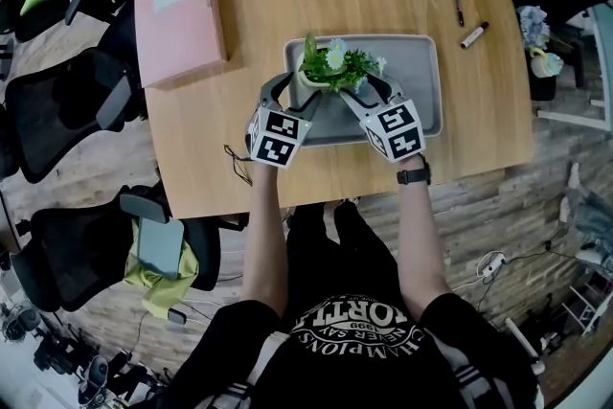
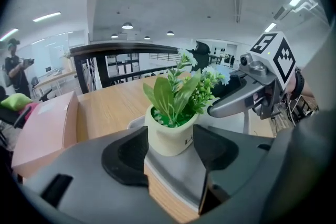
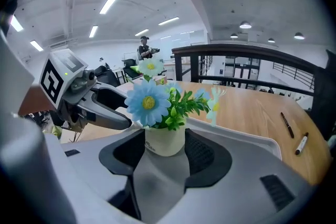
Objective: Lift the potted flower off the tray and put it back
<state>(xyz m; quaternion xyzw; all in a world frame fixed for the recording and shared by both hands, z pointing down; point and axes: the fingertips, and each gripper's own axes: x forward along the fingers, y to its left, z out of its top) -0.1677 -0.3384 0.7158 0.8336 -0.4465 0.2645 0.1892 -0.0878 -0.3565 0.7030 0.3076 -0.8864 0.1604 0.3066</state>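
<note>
A small cream pot with green leaves and a blue flower stands on the left part of the grey tray. My left gripper comes at it from the near left. In the left gripper view the pot sits between the left gripper's tips, pads close beside it with no clear press. My right gripper comes from the near right. The pot is likewise framed by the right gripper's pads. Both stand open around it.
A pink flat box lies at the table's far left. Two markers lie at the far right. Office chairs crowd the table's left side. Another flower pot stands off the right edge.
</note>
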